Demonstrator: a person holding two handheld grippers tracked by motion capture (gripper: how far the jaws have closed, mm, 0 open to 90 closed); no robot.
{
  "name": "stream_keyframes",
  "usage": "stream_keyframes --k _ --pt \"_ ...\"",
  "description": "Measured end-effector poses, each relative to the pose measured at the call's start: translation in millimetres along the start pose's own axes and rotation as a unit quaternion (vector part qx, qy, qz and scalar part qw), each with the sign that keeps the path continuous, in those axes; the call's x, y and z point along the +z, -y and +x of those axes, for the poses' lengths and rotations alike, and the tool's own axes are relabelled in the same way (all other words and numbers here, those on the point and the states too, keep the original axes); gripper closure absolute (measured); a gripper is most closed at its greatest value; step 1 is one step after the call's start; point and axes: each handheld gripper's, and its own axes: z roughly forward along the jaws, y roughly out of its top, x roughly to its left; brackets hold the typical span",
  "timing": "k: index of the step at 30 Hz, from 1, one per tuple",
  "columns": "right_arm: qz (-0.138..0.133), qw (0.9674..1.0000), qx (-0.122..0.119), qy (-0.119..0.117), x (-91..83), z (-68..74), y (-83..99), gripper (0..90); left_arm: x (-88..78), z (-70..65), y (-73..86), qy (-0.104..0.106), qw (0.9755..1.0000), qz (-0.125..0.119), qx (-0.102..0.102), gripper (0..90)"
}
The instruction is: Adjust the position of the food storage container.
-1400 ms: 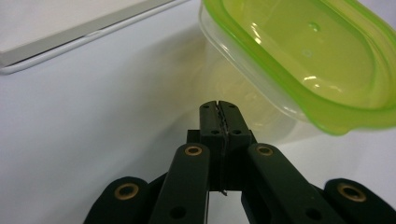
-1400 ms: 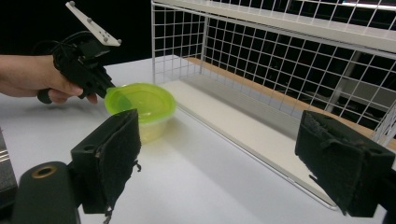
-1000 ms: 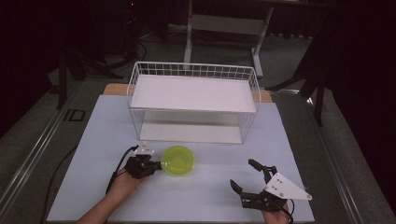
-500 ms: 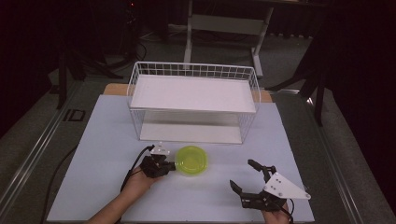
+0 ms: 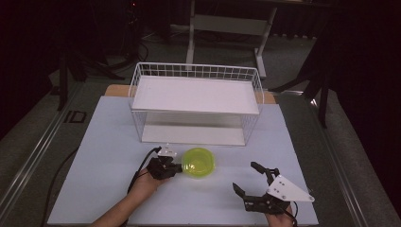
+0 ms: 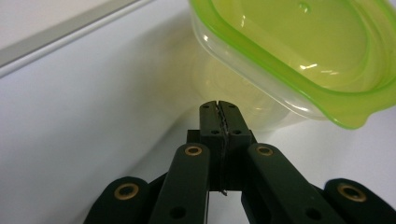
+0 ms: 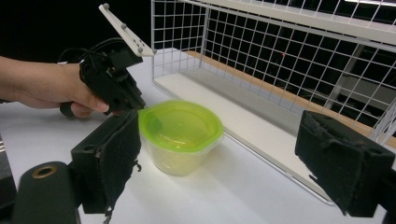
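A clear tub with a lime-green lid (image 5: 199,162) (image 7: 180,126) stands on the white table in front of the wire rack. My left gripper (image 5: 177,167) (image 6: 218,105) is shut with nothing between its jaws. Its tips press against the tub's clear side wall just under the lid rim (image 6: 299,42). In the right gripper view the left gripper (image 7: 135,105) sits at the tub's far left, held by a hand. My right gripper (image 5: 244,176) (image 7: 229,163) rests open near the table's front right edge, pointing at the tub from a short way off.
A white wire rack (image 5: 196,71) (image 7: 280,46) with a white upper shelf and a lower board stands behind the tub. The white table top (image 5: 104,142) stretches left and right of it. A table frame and dark floor lie beyond.
My left gripper has slid to the right across the table, and the green-lidded tub has moved right with it. The right gripper has stayed in place.
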Motion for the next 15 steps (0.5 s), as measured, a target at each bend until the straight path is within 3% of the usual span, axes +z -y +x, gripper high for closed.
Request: stream_keyframes --k 7,15 --pt "0.002 1.0 0.002 -0.001 0.5 -0.6 0.1 14.1 -10.0 0.5 -1.6 -0.001 0.9999 -0.013 -0.001 90.0" --pt "0.003 0.9999 0.004 -0.012 2.8 0.1 1.5 14.1 9.6 -1.3 -11.1 0.008 0.9999 -0.008 -0.004 90.0"
